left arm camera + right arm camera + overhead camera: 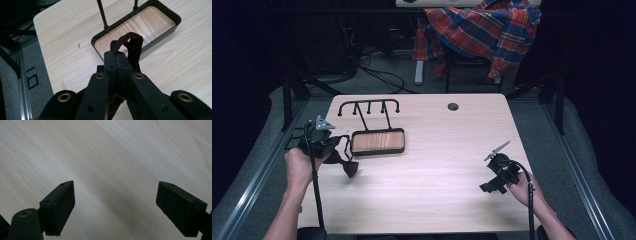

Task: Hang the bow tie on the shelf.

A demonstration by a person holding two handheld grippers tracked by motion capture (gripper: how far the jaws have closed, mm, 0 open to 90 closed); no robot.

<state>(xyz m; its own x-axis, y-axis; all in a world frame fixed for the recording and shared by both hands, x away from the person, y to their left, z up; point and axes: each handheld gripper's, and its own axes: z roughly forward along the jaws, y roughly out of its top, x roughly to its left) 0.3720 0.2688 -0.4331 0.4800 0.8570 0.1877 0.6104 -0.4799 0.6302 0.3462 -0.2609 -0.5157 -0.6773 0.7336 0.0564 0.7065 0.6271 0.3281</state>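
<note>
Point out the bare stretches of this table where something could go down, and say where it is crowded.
Bare: the middle, between the rack's tray and the right tongs; also the far right around the cable hole. Crowded: the left edge, where the left tongs pinch a dark bow tie beside the tray.

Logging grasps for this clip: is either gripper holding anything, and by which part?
The left gripper is shut on a dark bow tie, pinching its strap loop. The right gripper is open and holds nothing.
</note>
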